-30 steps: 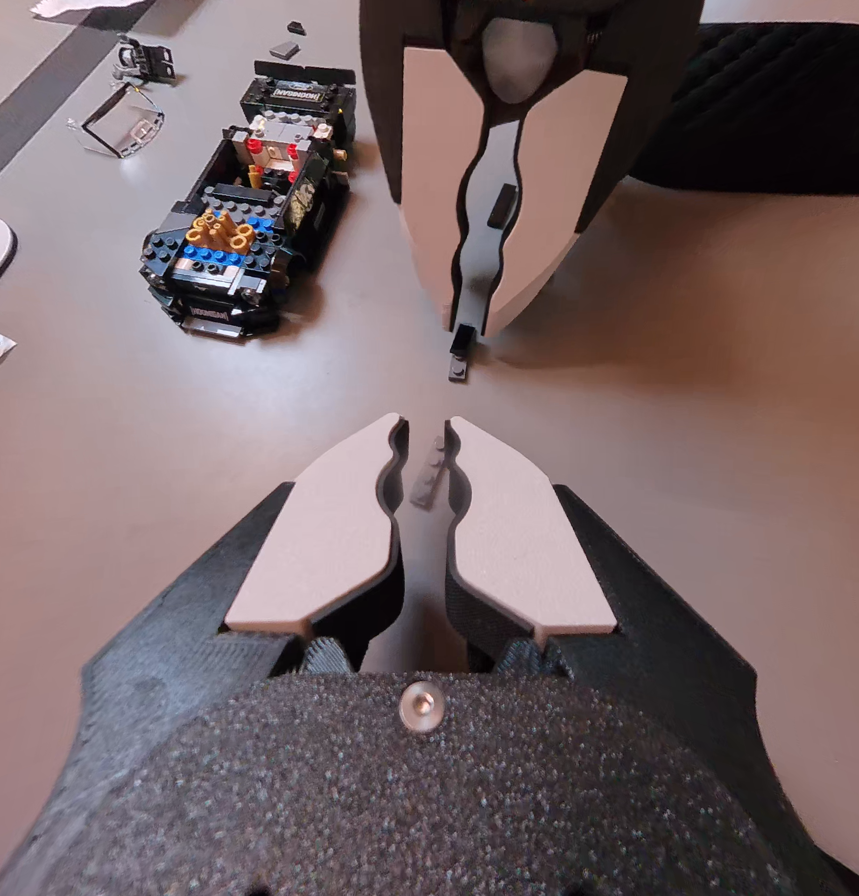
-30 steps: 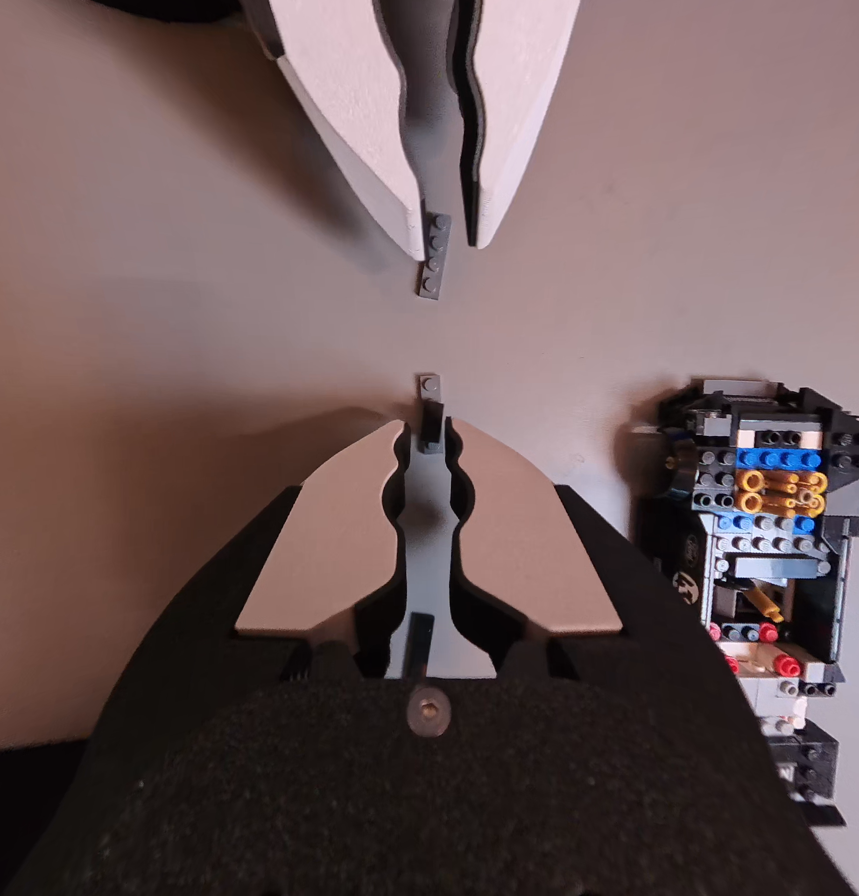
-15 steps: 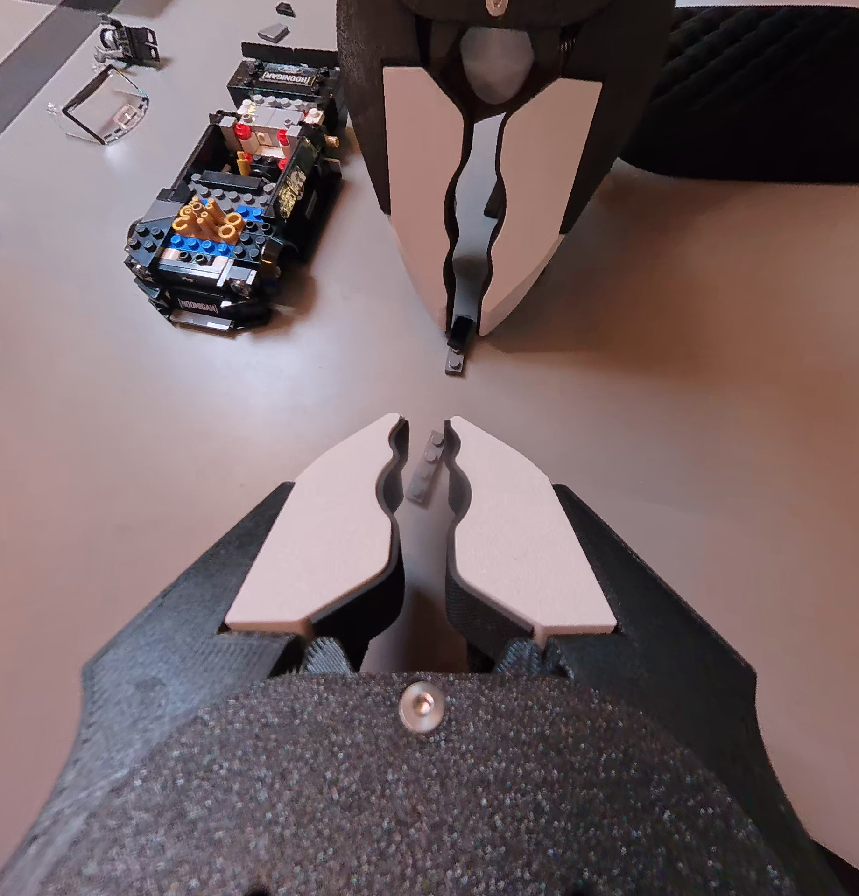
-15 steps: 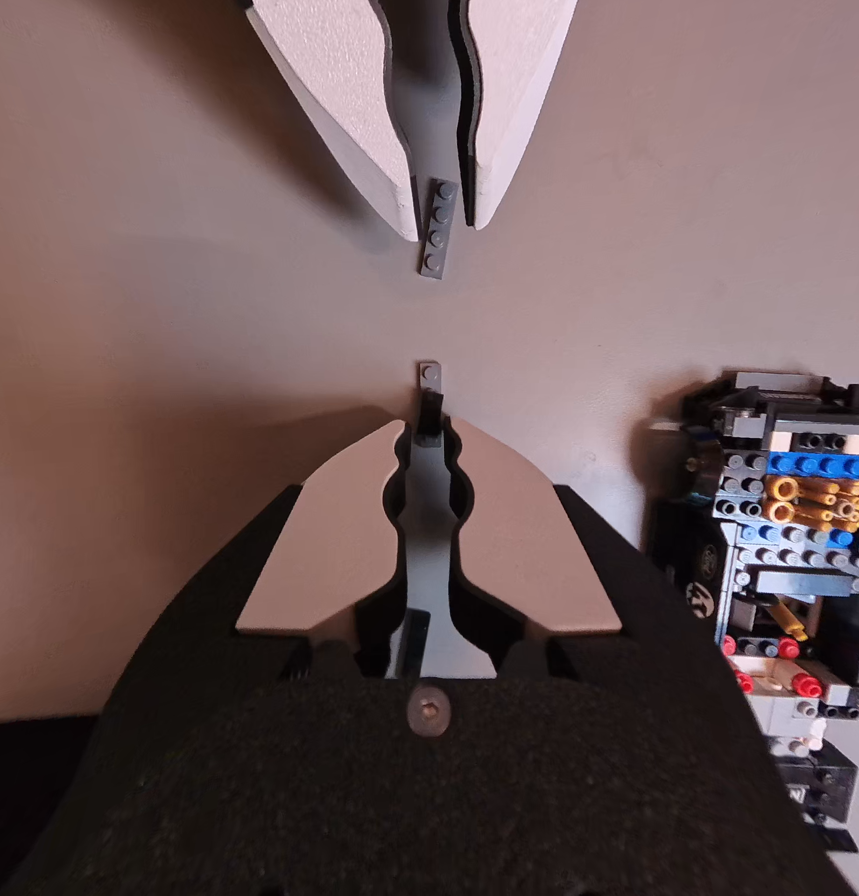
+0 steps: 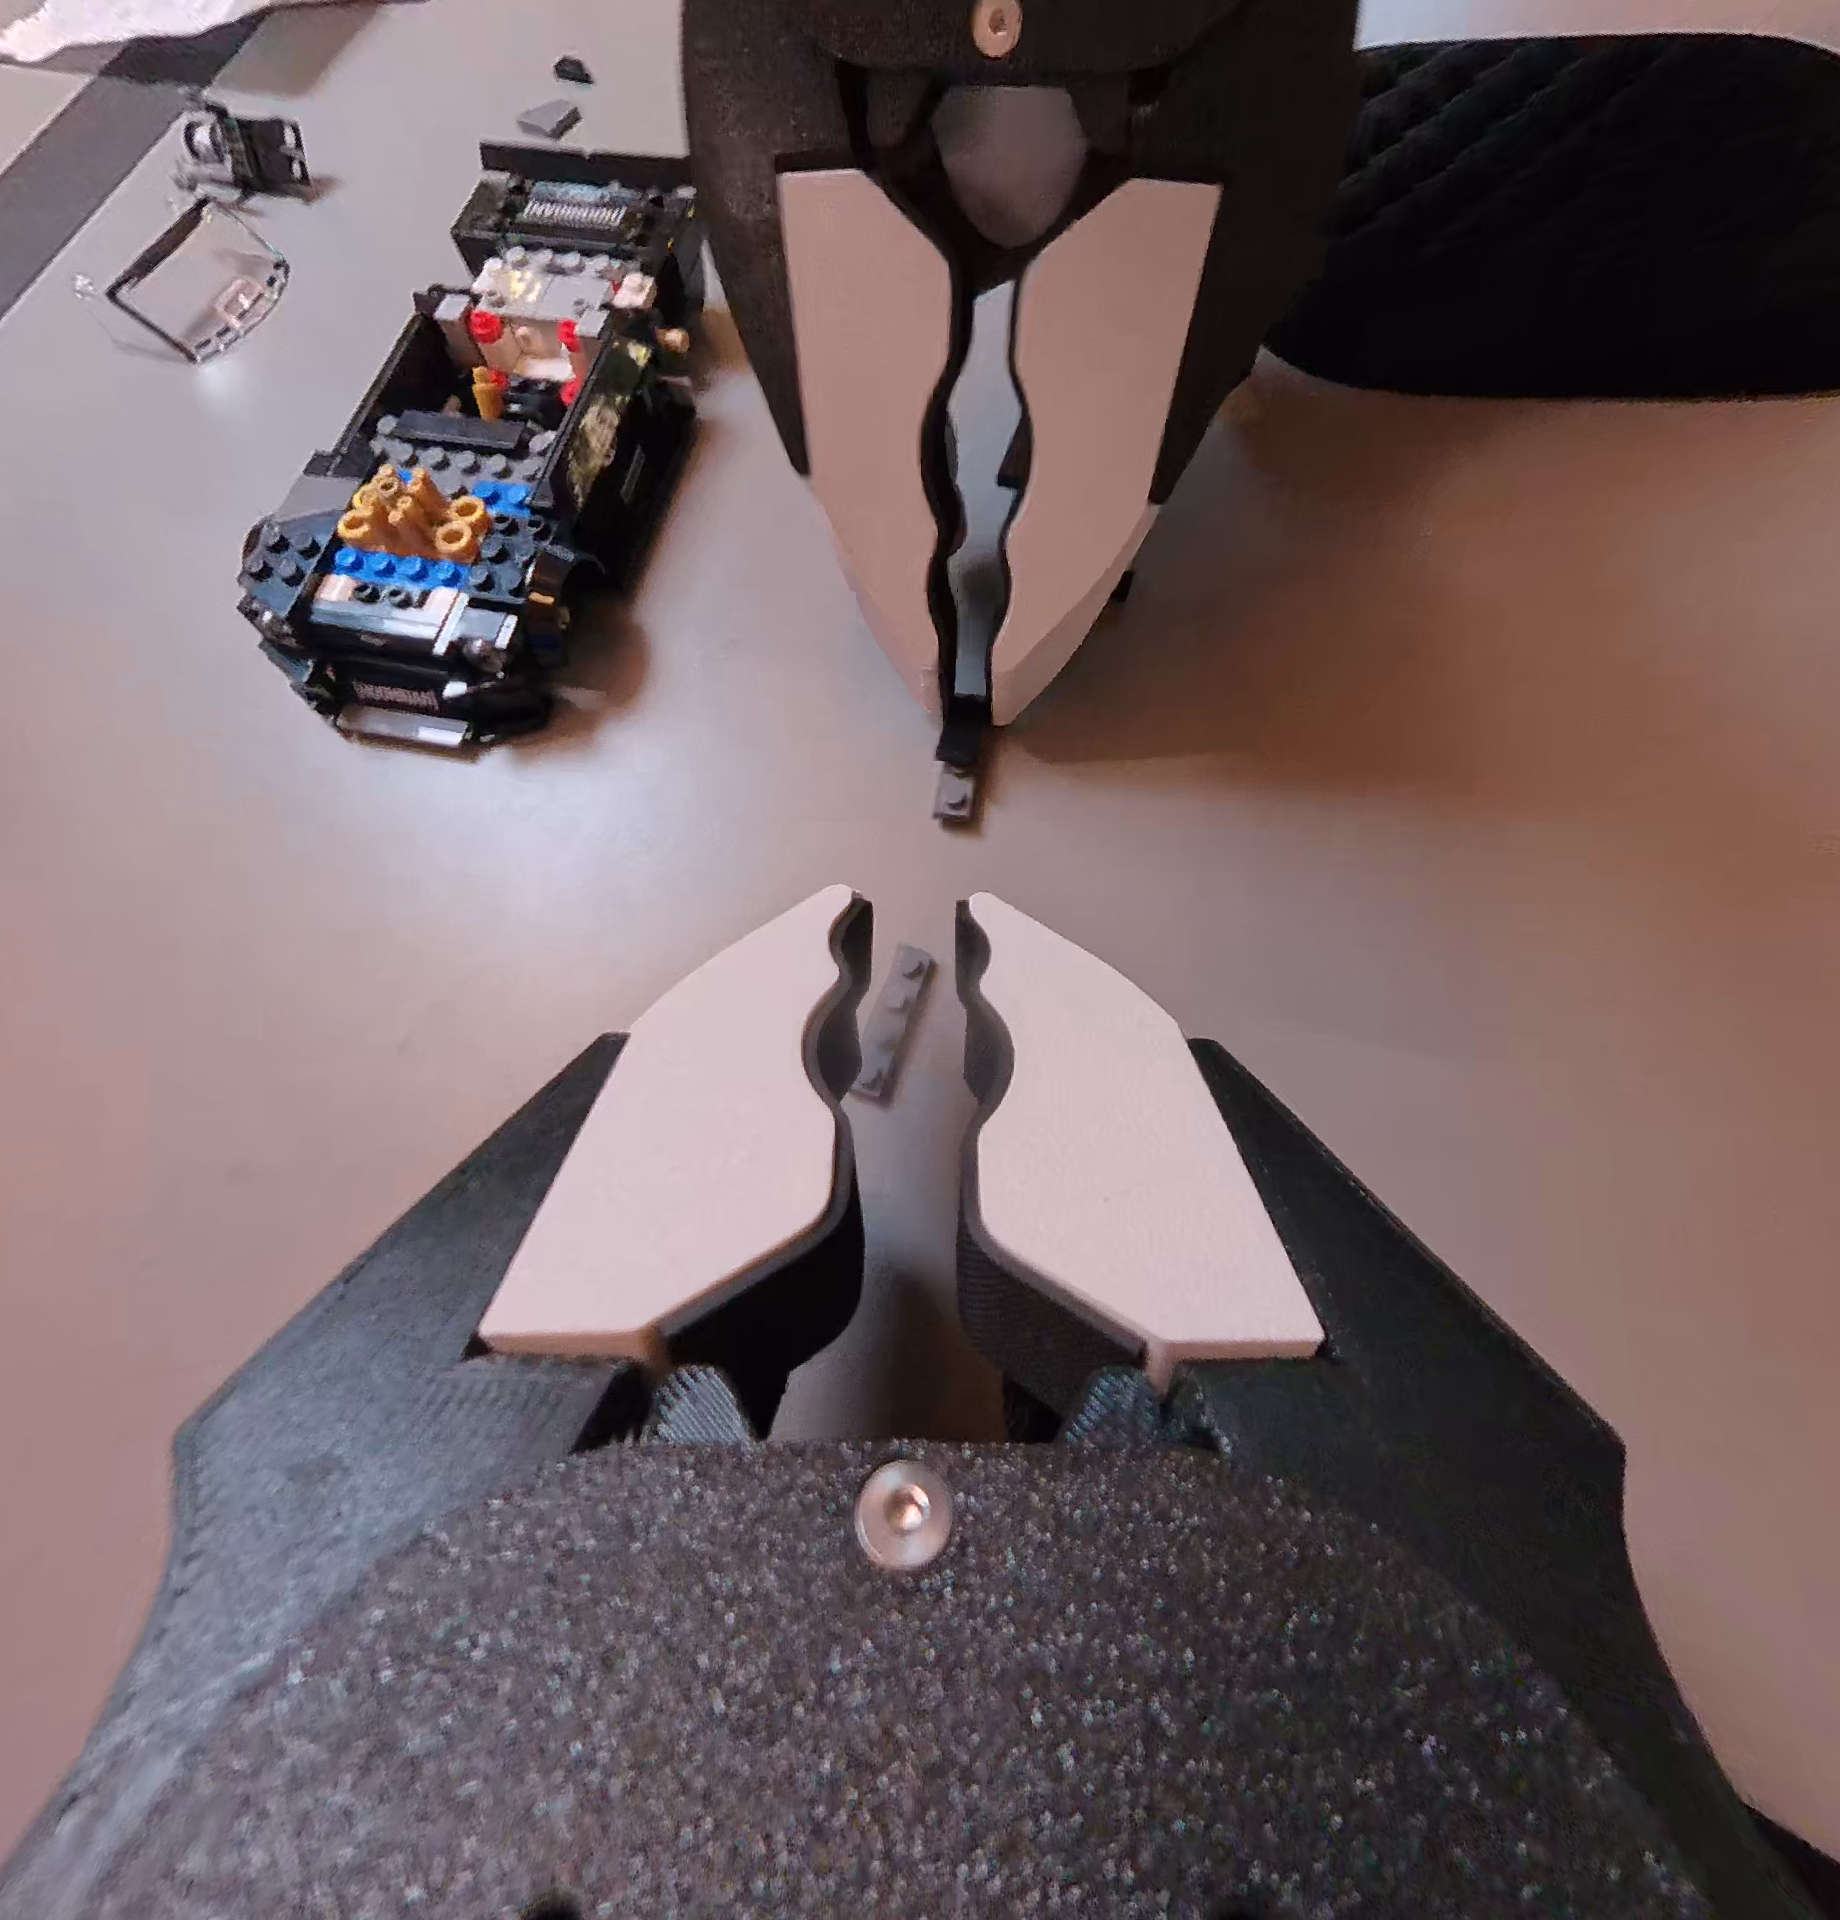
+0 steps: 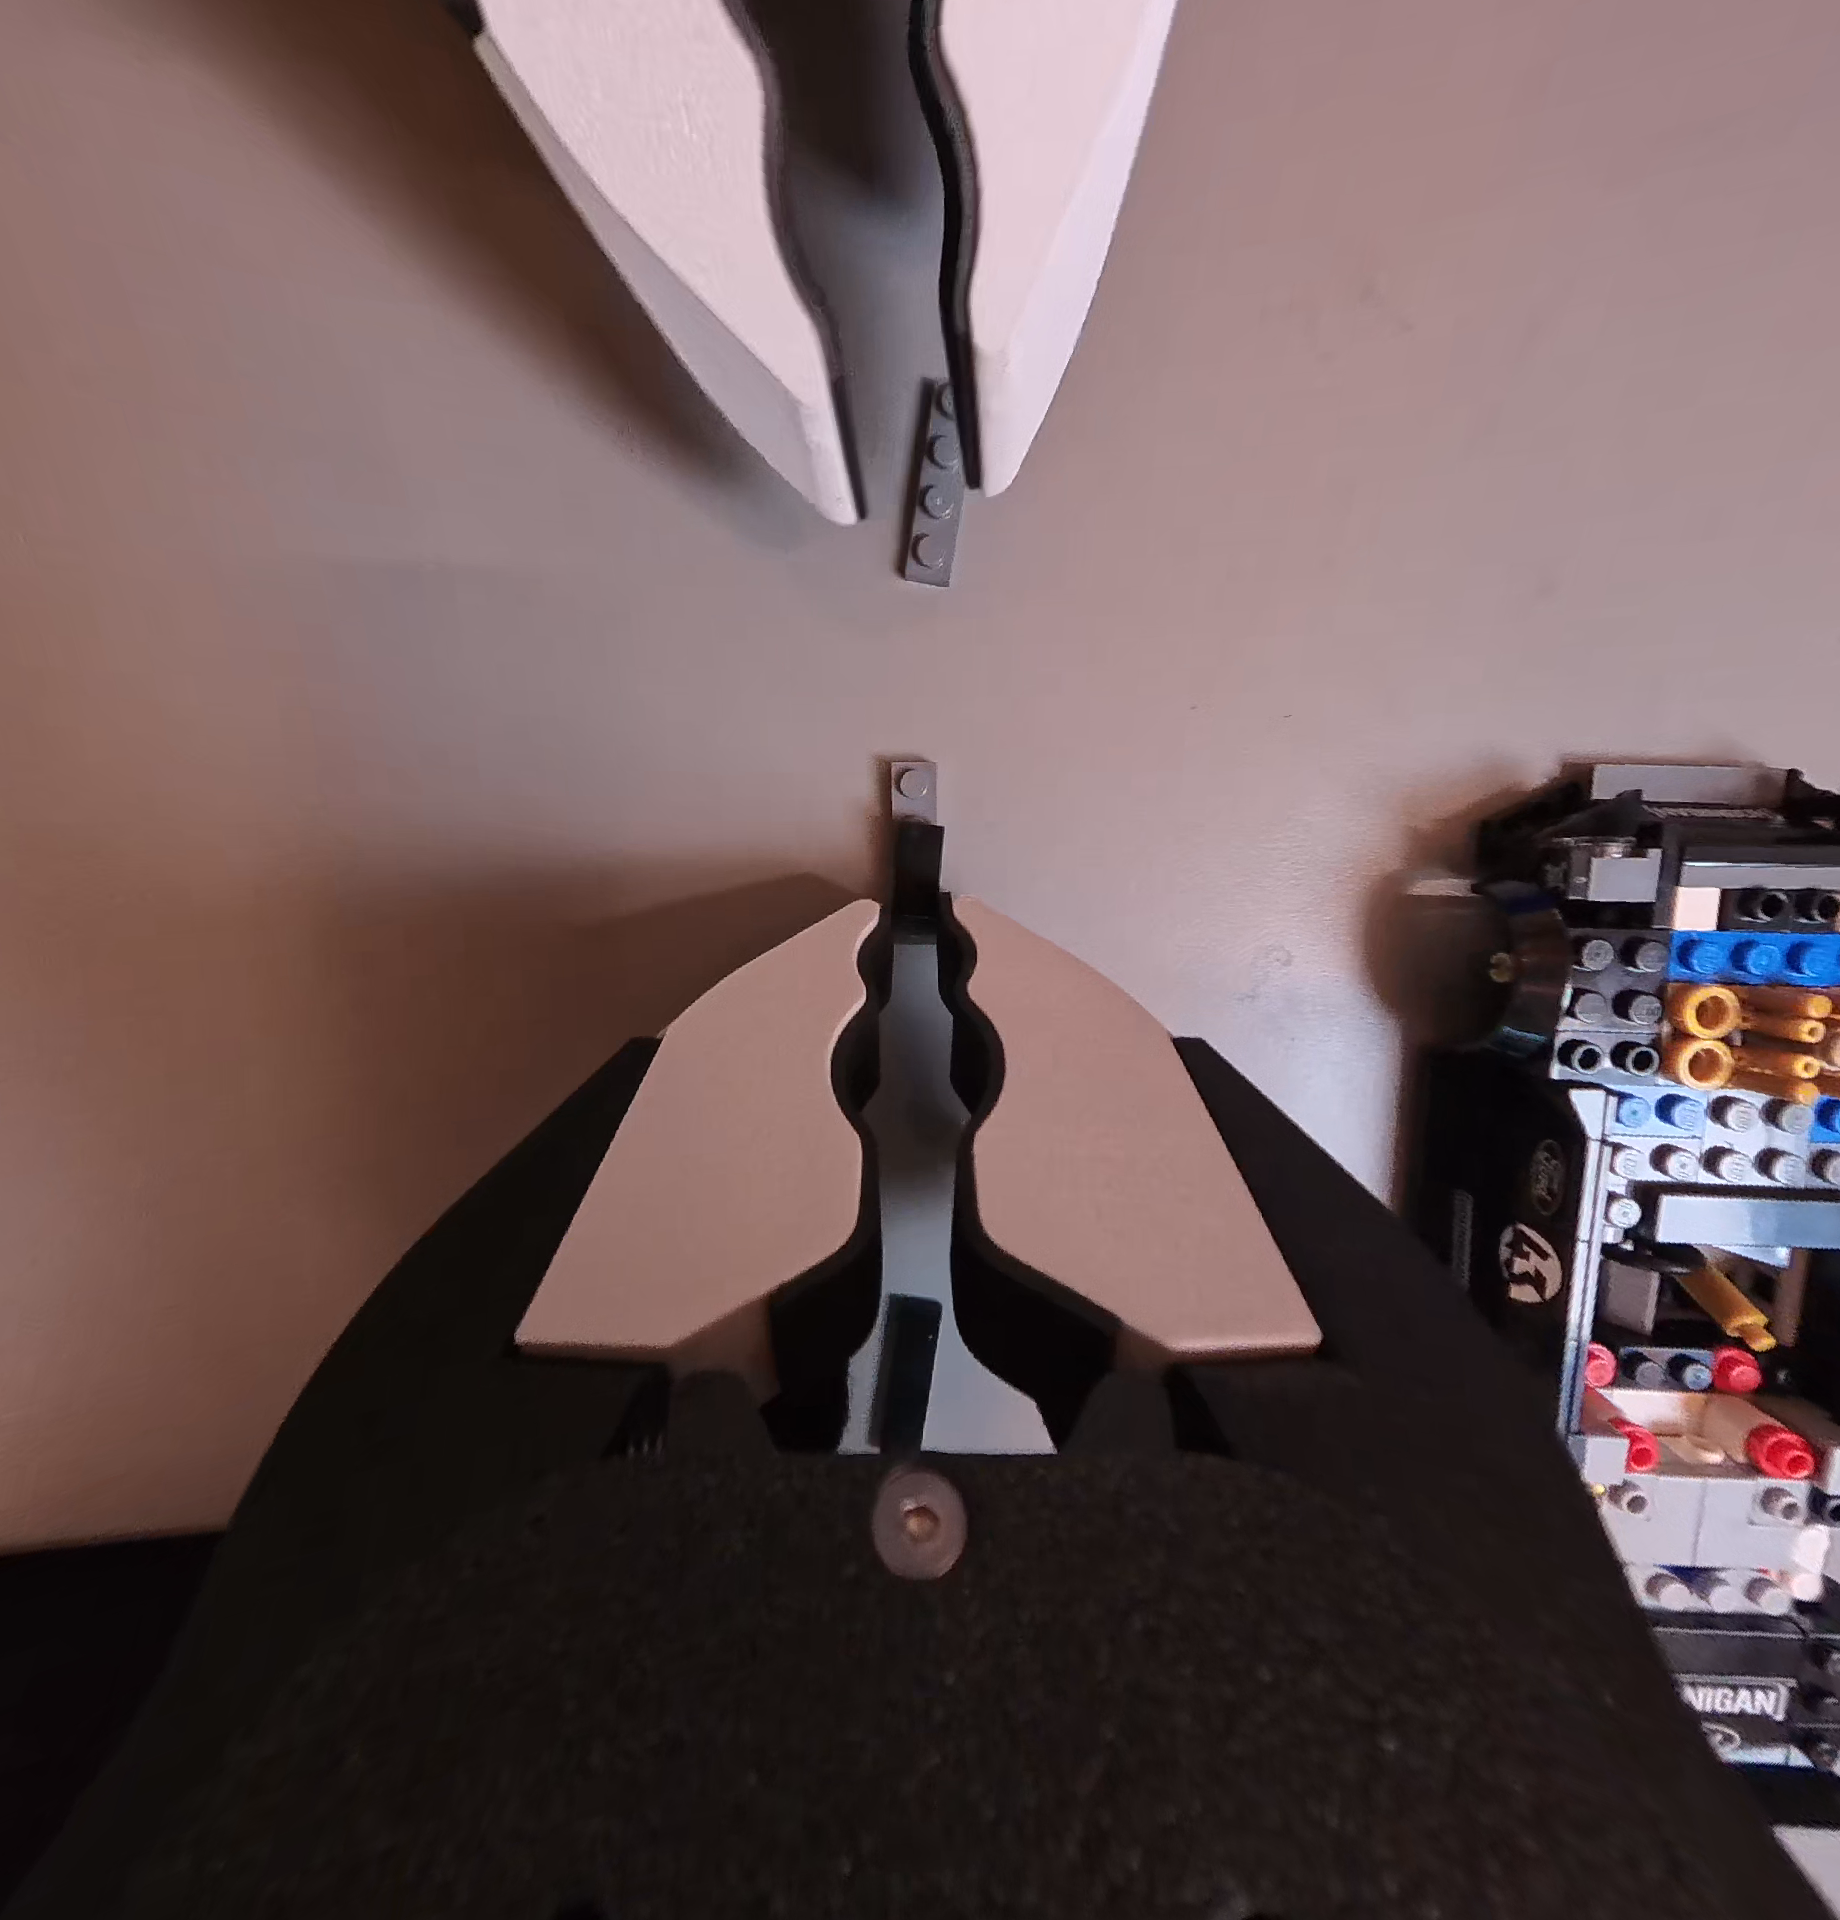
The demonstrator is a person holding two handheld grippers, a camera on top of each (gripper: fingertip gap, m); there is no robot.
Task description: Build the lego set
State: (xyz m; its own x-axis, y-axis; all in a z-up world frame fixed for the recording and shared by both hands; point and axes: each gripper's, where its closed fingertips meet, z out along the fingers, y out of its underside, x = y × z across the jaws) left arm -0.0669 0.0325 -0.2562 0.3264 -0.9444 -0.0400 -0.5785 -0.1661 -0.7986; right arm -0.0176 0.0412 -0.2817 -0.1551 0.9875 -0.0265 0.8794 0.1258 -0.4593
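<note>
A matte grey-brown table [image 5: 1415,935] fills both views, with warm light across its right part and a dark stripe running along its far left edge. A black padded object [image 5: 1602,208] lies at the far right.

The partly built lego car [image 5: 480,499], black with blue, gold and red pieces, sits left of the grippers in the left wrist view and at the right edge in the right wrist view [image 6: 1705,1195]. Only the left wrist view shows the loose parts beyond it: a clear windscreen piece [image 5: 194,296], a small black assembly [image 5: 241,145], two little dark tiles [image 5: 552,116] and crumpled white paper [image 5: 116,26].

The two grippers face each other tip to tip, low over the table. The left gripper [image 5: 911,914] has its jaws parted, and a dark grey four-stud plate [image 5: 895,1023] lies flat and slightly askew between them; the right wrist view shows it [image 6: 935,488] touching one finger only, so it is not gripped. The right gripper [image 6: 916,909] is clenched on a narrow black piece [image 6: 918,862] joined to a small grey plate [image 6: 914,784], which sticks out past its tips, apart from the four-stud plate.
</note>
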